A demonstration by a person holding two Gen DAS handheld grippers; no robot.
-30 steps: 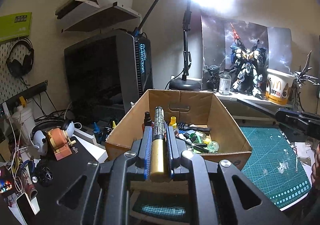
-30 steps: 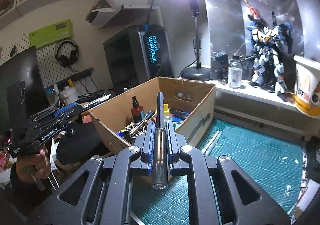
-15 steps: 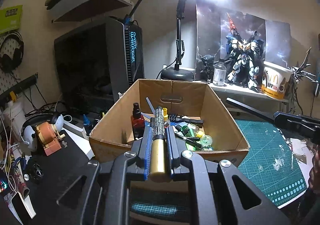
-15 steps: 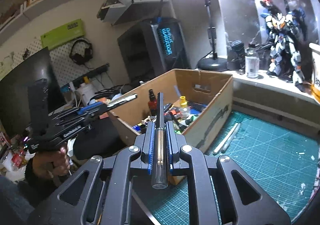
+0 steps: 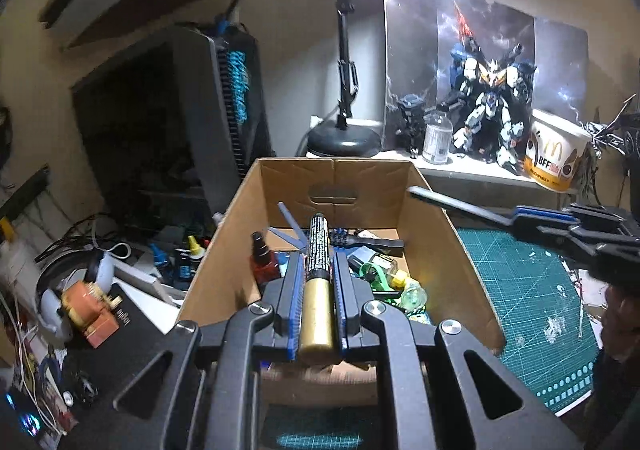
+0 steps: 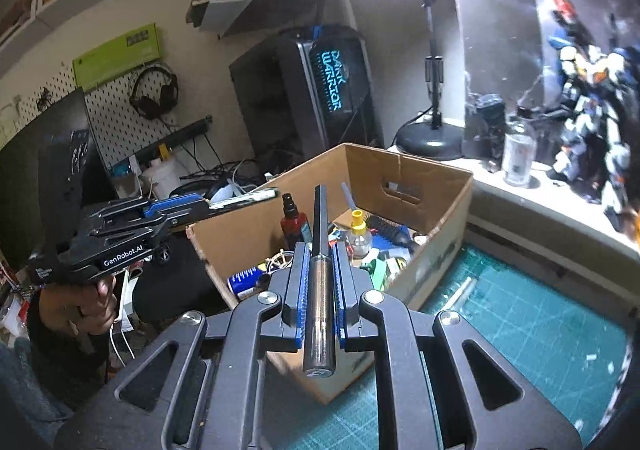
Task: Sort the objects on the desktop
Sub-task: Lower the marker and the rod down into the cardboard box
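Note:
An open cardboard box [image 5: 452,238] holds several small bottles, brushes and tools. My left gripper [image 5: 319,262] is shut on a gold and black marker pen [image 5: 317,314], whose tip points over the box's near edge. In the right wrist view, my right gripper [image 6: 320,250] is shut on a metal-handled file [image 6: 319,302], its dark blade reaching toward the box [image 6: 432,169]. Each view also shows the other gripper: the right gripper [image 5: 520,219] comes in from the right with the file [image 5: 452,201], and the left gripper [image 6: 200,205] from the left with the pen [image 6: 244,197].
A green cutting mat [image 5: 532,290] lies right of the box. Behind stand a black PC tower [image 5: 224,121], a lamp base [image 5: 344,137], a robot model [image 5: 488,97] and a paper bucket [image 5: 556,157]. Small bottles [image 5: 184,258], headphones and cables crowd the left. A hand [image 6: 88,302] holds the left gripper.
Both grippers have moved closer to the box, which now fills more of each view. The pen and file stay gripped, and both tips now reach toward the box opening.

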